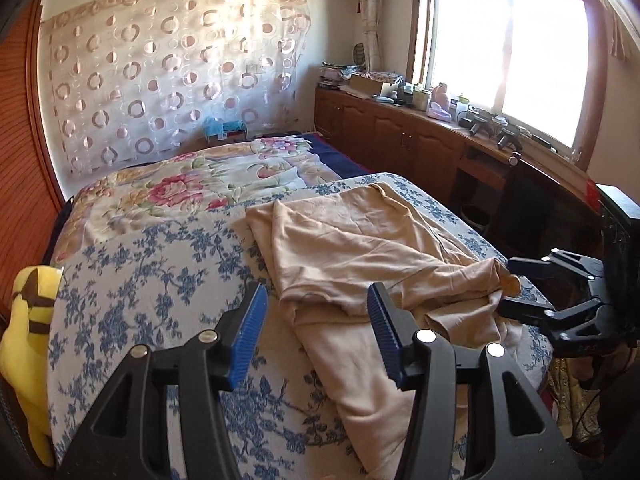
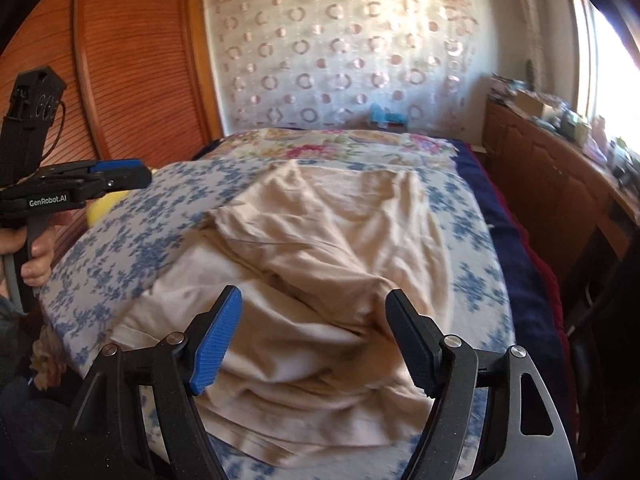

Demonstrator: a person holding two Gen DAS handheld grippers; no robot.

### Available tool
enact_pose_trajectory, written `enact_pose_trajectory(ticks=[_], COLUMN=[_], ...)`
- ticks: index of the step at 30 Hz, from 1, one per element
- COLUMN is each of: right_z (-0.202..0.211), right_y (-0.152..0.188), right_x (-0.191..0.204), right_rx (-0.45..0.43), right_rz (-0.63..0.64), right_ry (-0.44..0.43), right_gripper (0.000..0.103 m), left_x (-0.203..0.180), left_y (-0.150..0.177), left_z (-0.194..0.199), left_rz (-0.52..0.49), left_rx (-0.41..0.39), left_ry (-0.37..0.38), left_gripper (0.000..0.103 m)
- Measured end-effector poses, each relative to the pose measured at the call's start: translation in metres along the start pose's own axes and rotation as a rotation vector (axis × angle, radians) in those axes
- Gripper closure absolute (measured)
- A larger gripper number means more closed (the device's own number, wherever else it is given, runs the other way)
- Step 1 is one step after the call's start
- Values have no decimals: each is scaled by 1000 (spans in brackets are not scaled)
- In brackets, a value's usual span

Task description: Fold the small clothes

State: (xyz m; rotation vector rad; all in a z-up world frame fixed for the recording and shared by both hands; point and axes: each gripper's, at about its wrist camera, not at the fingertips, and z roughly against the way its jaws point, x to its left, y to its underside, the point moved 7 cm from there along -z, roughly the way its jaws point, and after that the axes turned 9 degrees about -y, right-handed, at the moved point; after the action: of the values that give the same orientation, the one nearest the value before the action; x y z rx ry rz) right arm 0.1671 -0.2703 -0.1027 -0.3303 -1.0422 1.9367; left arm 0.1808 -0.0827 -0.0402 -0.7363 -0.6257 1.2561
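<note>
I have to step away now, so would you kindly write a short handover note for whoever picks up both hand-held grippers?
Left hand-held gripper: open, empty, hovering over the near left part of the beige garment.
Right hand-held gripper: open, empty, above the garment's bunched near-right end.
The garment lies on the blue-flowered sheet of the bed, partly doubled over, with wrinkles and a crumpled near end.
Done: at most a rough first fold; nothing neat.
Left: smooth the crumpled end, square up the edges, finish folding. A yellow plush toy sits at the bed's left edge, clear of the work.
</note>
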Motion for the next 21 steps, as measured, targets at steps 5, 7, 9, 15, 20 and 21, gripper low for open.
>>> enact_pose_trajectory(ticks=[5, 7, 9, 15, 20, 21], right_z=[-20, -28, -36, -55, -30, -20], right_y=[3, 5, 7, 22, 35, 38], right_x=[23, 29, 31, 22, 12, 9], right_rx=[37, 56, 72, 145, 124, 116], right_rz=[41, 51, 56, 77, 42, 31], right_ry=[-35, -41, -41, 4, -40, -45], right_gripper=[45, 45, 45, 85, 101, 101], left_x=[9, 12, 15, 19, 20, 21], left_y=[14, 21, 28, 44, 49, 50], left_z=[5, 6, 5, -5, -6, -6], left_rz=[19, 21, 22, 34, 45, 48], left_rx=[2, 5, 12, 42, 42, 41], left_ry=[-13, -23, -32, -35, -35, -35], left_gripper=[51, 51, 51, 51, 51, 51])
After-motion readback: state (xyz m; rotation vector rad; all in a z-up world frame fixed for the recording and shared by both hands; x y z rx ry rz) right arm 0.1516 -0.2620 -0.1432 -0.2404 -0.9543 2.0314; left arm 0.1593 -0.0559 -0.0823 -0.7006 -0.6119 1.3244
